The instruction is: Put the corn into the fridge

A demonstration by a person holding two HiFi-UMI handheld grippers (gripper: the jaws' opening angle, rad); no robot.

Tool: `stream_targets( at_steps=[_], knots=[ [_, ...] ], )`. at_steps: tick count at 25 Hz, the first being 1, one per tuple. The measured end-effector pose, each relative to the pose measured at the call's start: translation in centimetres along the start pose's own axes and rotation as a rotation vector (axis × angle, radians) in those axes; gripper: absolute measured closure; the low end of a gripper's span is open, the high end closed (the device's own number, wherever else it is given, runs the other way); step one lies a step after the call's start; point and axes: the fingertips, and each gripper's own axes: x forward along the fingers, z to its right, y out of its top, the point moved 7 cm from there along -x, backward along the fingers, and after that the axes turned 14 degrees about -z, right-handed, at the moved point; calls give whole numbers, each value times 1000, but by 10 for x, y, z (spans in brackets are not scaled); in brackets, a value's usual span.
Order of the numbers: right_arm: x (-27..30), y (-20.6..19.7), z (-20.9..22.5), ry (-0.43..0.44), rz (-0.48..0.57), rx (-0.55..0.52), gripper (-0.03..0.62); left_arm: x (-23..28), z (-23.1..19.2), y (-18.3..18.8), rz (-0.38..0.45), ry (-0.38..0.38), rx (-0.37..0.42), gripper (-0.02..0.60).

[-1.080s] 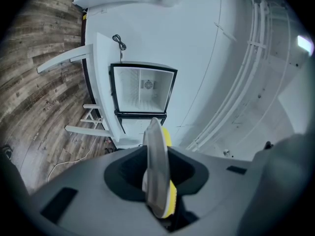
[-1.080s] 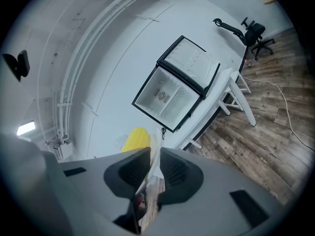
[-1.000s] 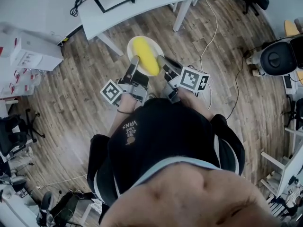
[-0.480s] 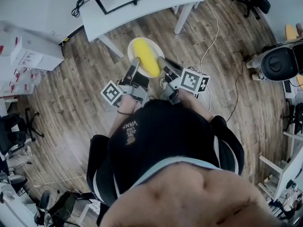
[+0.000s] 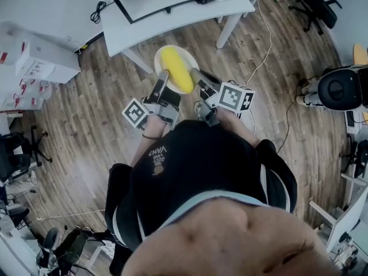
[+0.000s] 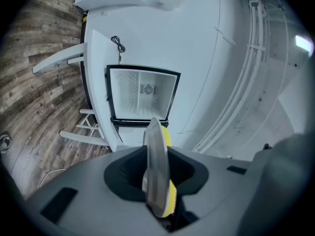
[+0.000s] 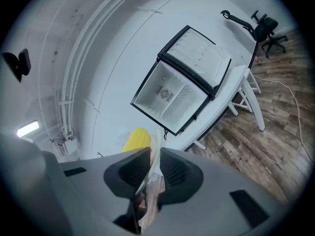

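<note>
A yellow corn cob [image 5: 177, 69] lies on a white plate [image 5: 163, 59] that I carry in the air between both grippers. My left gripper [image 5: 164, 77] is shut on the plate's near-left rim [image 6: 154, 173]; the corn [image 6: 169, 137] shows right beside the plate between its jaws. At the near-right edge, my right gripper [image 5: 196, 73] is shut on the thin rim [image 7: 153, 168], with the corn [image 7: 136, 139] just past it. Ahead, the small fridge [image 6: 142, 95] stands on a white table [image 5: 172, 19] with its door open and its white inside [image 7: 170, 95] bare.
White table legs [image 5: 230, 22] stand on the wood floor in front of me. Cardboard boxes [image 5: 43, 59] lie at the left, and a cable [image 5: 261, 45] runs across the floor at the right. An office chair [image 5: 315, 4] and a round black and white machine [image 5: 340, 88] stand further right.
The table and the fridge have come closer in the head view and slid slightly right. The plate with the corn keeps the same place between the two grippers.
</note>
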Motion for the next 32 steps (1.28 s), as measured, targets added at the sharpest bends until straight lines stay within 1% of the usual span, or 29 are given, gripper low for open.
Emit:
stream_targets(
  at_steps=[3, 7, 17, 24, 32],
  knots=[
    [4, 16, 6, 8, -10, -11, 531, 13, -2, 7, 13, -4, 2, 485],
    [15, 47, 23, 20, -33, -15, 531, 40, -12, 23, 37, -2, 4, 485],
    [26, 97, 54, 46, -94, -53, 531, 83, -24, 38, 107, -1, 15, 485],
    [32, 113, 65, 78, -131, -55, 531, 96, -32, 41, 151, 3, 21, 485],
    [41, 124, 71, 74, -143, -73, 531, 102, -35, 50, 167, -3, 20, 485]
  ],
)
